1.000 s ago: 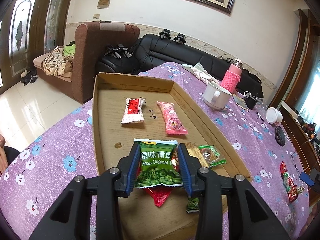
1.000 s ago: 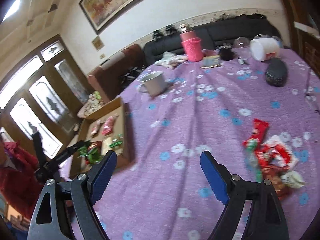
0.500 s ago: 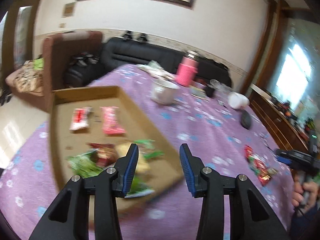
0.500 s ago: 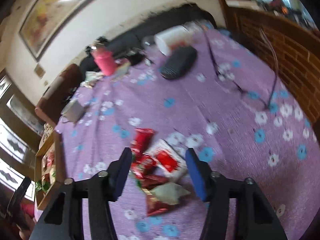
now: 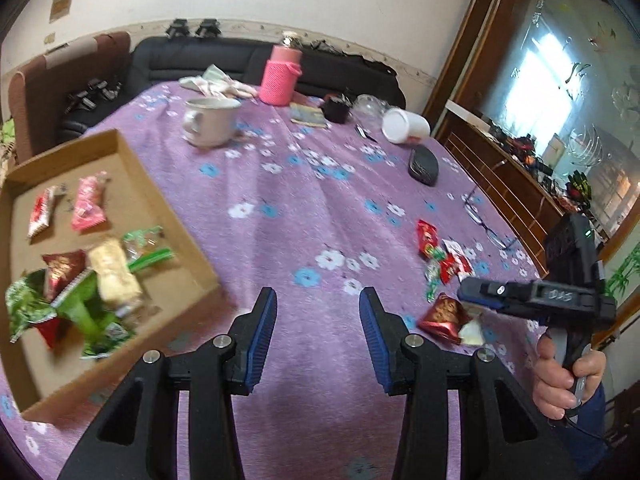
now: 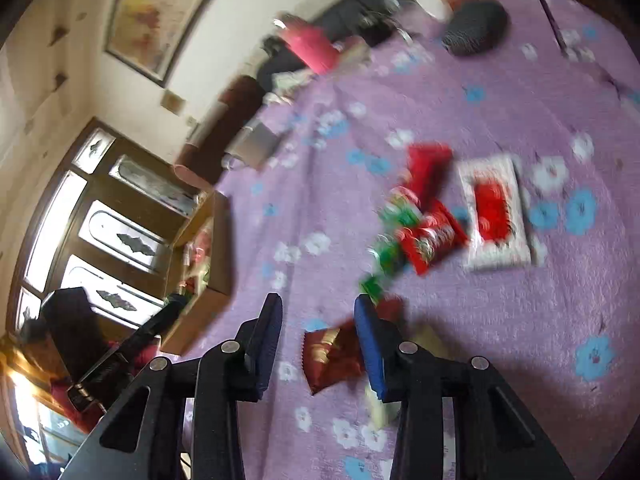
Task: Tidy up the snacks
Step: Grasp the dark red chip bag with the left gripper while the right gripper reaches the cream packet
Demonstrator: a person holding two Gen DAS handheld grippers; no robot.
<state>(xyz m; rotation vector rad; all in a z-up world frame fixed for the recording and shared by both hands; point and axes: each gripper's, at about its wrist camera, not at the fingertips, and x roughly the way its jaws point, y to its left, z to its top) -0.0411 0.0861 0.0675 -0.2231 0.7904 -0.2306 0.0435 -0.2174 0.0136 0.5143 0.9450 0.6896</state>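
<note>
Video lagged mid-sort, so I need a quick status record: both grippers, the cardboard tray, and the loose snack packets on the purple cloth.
left gripper: open, empty, above the purple flowered tablecloth
right gripper: jaws have just been closing; dark red foil snack packet lies between them, not pinched yet
shallow brown cardboard tray: holds several packets
loose packets: red, green and white wrappers in a cluster on the cloth beyond the right gripper

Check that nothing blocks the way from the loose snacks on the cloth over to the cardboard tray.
Nothing visible blocks it. Between the loose snacks and the cardboard tray lies only bare purple cloth; the mug stands farther back.
</note>
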